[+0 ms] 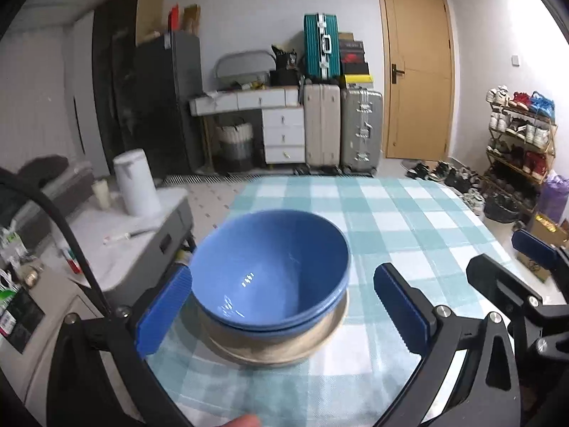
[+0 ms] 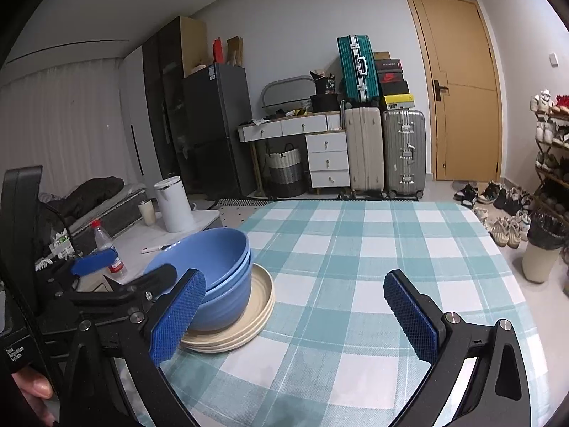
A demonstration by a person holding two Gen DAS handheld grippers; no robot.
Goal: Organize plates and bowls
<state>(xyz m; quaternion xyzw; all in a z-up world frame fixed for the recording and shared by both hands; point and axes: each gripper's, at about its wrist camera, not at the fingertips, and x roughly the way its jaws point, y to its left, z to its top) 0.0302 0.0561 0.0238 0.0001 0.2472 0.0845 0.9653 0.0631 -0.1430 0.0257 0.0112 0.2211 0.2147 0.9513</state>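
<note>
Since both tongs are released, left gripper (image 1: 281, 302) straddles the blue bowls (image 1: 270, 270) at lower centre, nested on beige plates (image 2: 242, 323); right gripper (image 2: 295, 313) idles over the checked tablecloth (image 2: 355, 249). Stacking looks done.

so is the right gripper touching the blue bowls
Cannot tell. In the right wrist view the right gripper is open, its left pad overlapping the blue bowls; no contact or gap shows plainly.

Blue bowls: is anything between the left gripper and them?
Nothing visible. The left gripper is open with the stacked blue bowls already between its fingers, sitting on the beige plates; only checked tablecloth surrounds them.
</note>
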